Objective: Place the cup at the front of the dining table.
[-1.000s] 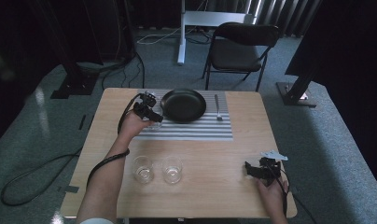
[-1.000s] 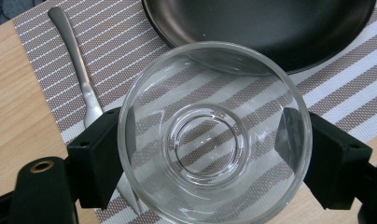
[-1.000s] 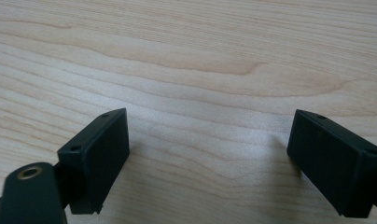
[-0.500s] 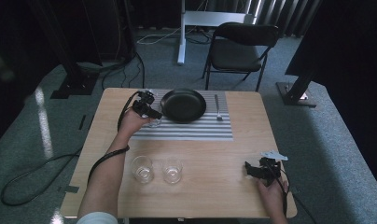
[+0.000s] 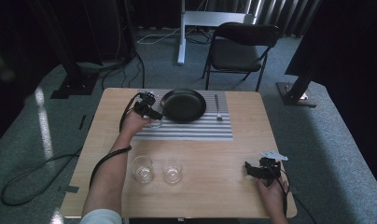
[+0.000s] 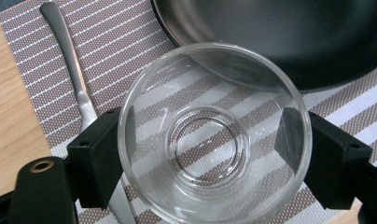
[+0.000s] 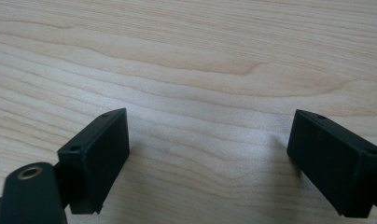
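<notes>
The left hand-held gripper [image 6: 203, 154] is clamped on a small clear glass cup [image 6: 214, 135], a pad on each outer side of the wall, over the striped placemat [image 6: 126, 42] beside the black plate [image 6: 289, 32] and a knife [image 6: 72, 70]. Thin, smooth and rigid, the cup looks light, slippery and breakable; a gentle, even squeeze across the rim suits it. The right hand-held gripper [image 7: 207, 158] rests open over the bare tabletop [image 7: 186, 56]

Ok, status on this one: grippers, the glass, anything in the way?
Left hand-held gripper shut on glass, over striped placemat. Right hand-held gripper open over bare table. Black plate and a utensil handle close beside the glass.
</notes>
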